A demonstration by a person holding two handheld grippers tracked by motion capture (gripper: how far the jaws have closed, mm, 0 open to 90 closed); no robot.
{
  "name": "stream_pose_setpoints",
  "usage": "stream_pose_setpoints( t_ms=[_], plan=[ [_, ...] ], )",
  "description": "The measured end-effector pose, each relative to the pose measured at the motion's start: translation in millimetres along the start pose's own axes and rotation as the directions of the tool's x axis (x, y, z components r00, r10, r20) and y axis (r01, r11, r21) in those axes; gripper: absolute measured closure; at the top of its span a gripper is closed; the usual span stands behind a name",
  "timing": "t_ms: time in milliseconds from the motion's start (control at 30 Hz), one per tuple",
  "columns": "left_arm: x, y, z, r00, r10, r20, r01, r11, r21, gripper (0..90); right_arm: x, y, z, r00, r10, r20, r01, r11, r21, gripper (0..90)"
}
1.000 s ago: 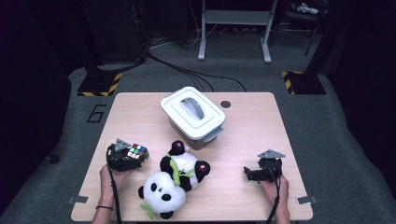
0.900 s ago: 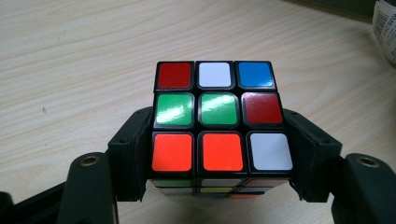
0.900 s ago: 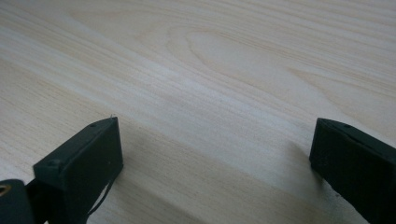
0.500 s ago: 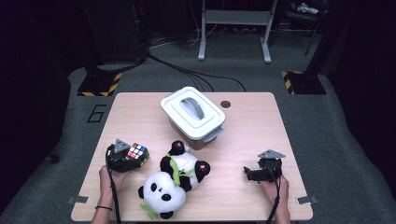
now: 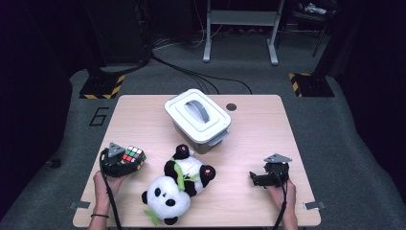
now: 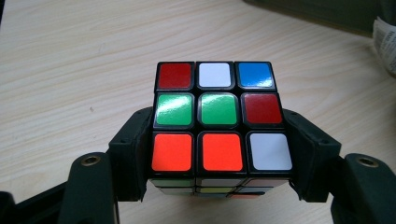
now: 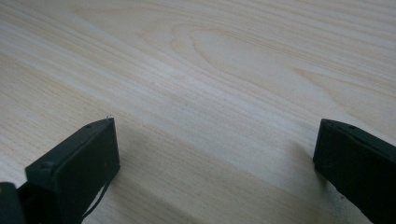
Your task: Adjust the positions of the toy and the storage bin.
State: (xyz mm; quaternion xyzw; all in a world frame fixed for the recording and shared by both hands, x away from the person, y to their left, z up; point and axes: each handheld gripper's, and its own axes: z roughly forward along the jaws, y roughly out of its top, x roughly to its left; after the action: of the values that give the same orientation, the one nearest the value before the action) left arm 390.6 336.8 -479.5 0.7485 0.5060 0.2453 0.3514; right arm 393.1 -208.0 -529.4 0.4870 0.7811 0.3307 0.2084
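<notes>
Black jaws of my left gripper (image 6: 217, 186) clamp a scrambled puzzle cube (image 6: 217, 120) by its two sides, at the left near edge of the pale wooden table (image 5: 143, 115). My right gripper (image 5: 261, 178) rests wide apart with nothing between its jaws. Between them lies a plush panda (image 5: 179, 189); behind it stands a lidded white box (image 5: 197, 117).
</notes>
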Motion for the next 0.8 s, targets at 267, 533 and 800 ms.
stream_pose_setpoints(
  t_ms=[267,533,800],
  plan=[
    [11.9,-1.4,-5.2,0.9983,-0.039,-0.044,0.038,0.9991,-0.022,34.2,-0.1,0.1,-0.2,1.0000,0.000,-0.002,0.000,1.0000,0.003,0.0],
    [28.4,-4.0,-9.2,0.9923,-0.082,-0.093,0.081,0.9966,-0.015,34.2,0.0,0.0,-0.2,1.0000,0.000,-0.001,0.000,1.0000,0.002,0.0],
    [46.9,-8.8,-9.4,0.9811,-0.126,-0.147,0.126,0.9920,-0.006,34.2,-0.1,0.1,-0.2,1.0000,0.000,-0.001,0.000,1.0000,0.003,0.0]
  ],
)
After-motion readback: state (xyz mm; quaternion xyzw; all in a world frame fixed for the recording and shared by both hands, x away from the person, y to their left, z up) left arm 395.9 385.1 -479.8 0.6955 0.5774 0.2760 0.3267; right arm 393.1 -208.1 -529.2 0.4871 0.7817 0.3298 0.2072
